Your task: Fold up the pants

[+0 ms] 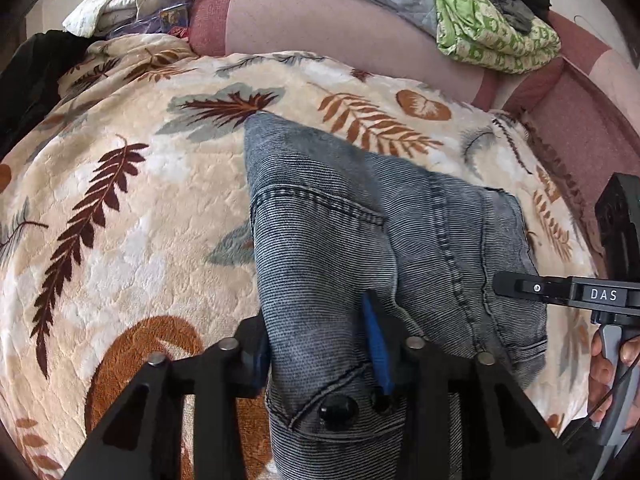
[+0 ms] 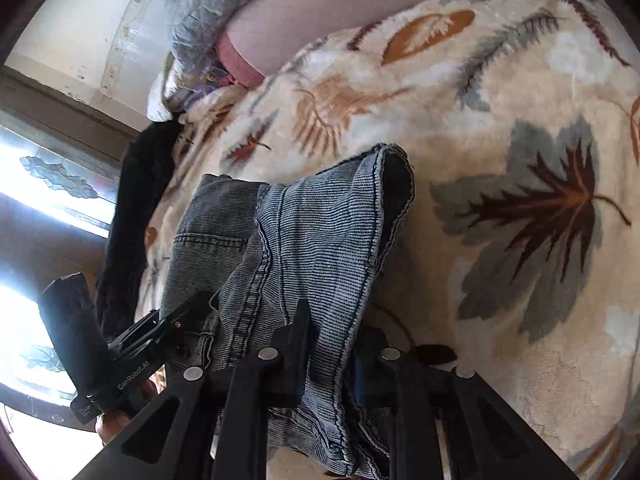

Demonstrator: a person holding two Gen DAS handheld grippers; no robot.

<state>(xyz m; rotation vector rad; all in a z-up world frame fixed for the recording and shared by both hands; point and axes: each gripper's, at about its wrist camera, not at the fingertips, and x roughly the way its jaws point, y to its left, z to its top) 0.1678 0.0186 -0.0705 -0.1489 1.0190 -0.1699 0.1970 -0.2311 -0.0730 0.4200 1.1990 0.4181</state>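
Already the blanket (image 1: 132, 208) carries the pants (image 1: 320, 220), lying near its middle as a thick bundle of grey denim layers, so I judge the folding well along, with perhaps one last fold or a squaring-up left. Beyond the blanket's far edge sits a clothes pile (image 1: 492, 36). My left hand-held gripper (image 1: 320, 344) straddles the pants at the button end; whether its blue pads pinch or have let go I cannot tell. My right hand-held gripper (image 2: 332, 340) has the hem layers draped between its fingers; grip unclear too. Seen from the left, it reads "DAS"; the left one, from the right, "GenRobot.AI".
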